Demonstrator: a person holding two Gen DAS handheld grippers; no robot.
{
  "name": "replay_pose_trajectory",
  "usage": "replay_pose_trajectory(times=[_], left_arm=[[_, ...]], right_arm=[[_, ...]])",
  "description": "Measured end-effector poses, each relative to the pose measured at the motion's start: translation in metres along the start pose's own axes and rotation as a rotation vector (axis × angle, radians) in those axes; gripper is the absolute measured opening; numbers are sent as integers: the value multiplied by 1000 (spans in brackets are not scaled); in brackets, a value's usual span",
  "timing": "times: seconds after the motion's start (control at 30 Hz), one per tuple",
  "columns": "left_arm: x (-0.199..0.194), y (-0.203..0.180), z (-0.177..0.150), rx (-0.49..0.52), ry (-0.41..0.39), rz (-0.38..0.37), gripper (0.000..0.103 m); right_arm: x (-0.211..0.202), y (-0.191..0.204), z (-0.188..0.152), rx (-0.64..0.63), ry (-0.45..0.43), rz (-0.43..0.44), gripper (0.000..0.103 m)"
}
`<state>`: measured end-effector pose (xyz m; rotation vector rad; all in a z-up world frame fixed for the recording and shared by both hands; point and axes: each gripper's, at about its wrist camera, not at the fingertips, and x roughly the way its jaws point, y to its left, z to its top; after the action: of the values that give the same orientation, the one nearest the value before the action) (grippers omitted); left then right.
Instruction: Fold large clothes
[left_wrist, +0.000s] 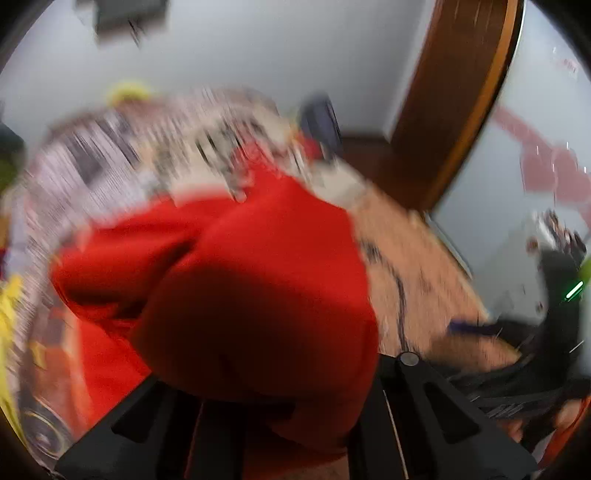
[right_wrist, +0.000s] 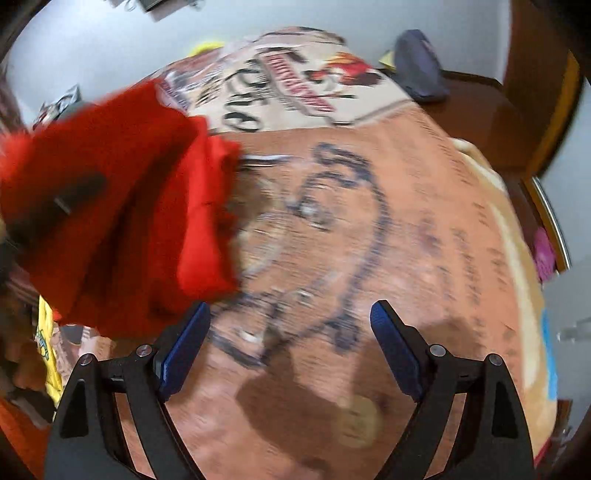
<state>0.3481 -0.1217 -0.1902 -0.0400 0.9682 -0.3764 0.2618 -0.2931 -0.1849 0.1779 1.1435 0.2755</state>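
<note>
A red garment (left_wrist: 236, 288) hangs bunched between the fingers of my left gripper (left_wrist: 280, 417), which is shut on it and holds it above the bed; the fingertips are hidden by the cloth. In the right wrist view the same red garment (right_wrist: 122, 206) is at the left, lifted, with the left gripper dark behind it. My right gripper (right_wrist: 290, 317) is open and empty, its blue pads (right_wrist: 184, 347) spread wide over the printed bedspread (right_wrist: 369, 236). Both views are blurred by motion.
The bed carries an orange-brown printed spread with a cartoon drawing and a cream patterned section (right_wrist: 295, 88) at the far end. A dark blue item (right_wrist: 419, 66) lies at the far right corner. A wooden door frame (left_wrist: 454, 96) and grey wall stand behind. Yellow cloth (right_wrist: 48, 354) lies at left.
</note>
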Motion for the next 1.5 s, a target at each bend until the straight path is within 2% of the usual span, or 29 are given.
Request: replay_pose_trajectory(times=[0.07, 0.17, 0.23, 0.33, 0.4, 0.5, 0.63, 0.73, 0.83, 0.93, 1.0, 1.13, 1.2, 1.3, 1.37, 1.5], left_arm=[[22, 1, -13, -10, 88, -15, 7], [27, -5, -24, 4, 115, -16, 15], [17, -10, -25, 21, 115, -32, 33], [-4, -14, -24, 42, 119, -60, 51], [-28, -18, -25, 74, 76, -55, 56], [-66, -15, -30, 87, -8, -15, 71], [-105, 14, -34, 57, -112, 61, 89], [-110, 47, -38, 22, -132, 162, 89], [-95, 82, -45, -35, -78, 259, 89], [-74, 108, -56, -80, -29, 278, 89], [-63, 120, -65, -114, -16, 243, 90], [-55, 133, -70, -171, -46, 203, 98], [-54, 134, -73, -170, -50, 203, 98], [-48, 131, -75, -151, -60, 213, 98], [-46, 131, -74, -147, -67, 212, 98], [-45, 136, -75, -175, -63, 190, 99]], right_arm=[[-10, -12, -5, 18, -10, -3, 87], [-17, -19, -4, 38, -23, -3, 87], [-25, -19, -7, 46, -35, 6, 87], [-32, -12, -4, 35, -59, 24, 86], [-38, -5, -1, 23, -80, 40, 86], [-51, 14, 4, 1, -117, 80, 86], [-59, 43, 9, -50, -143, 119, 87], [-53, 71, 13, -112, -141, 139, 87], [-36, 98, 14, -158, -107, 159, 87], [-14, 121, 15, -202, -64, 180, 87], [0, 135, 13, -242, -45, 178, 87], [41, 151, 12, -323, 1, 50, 86], [58, 146, 14, -323, 31, 42, 86], [63, 126, 25, -285, 29, 47, 86], [60, 109, 37, -258, 6, 19, 86], [48, 63, 60, -117, -44, -81, 86]])
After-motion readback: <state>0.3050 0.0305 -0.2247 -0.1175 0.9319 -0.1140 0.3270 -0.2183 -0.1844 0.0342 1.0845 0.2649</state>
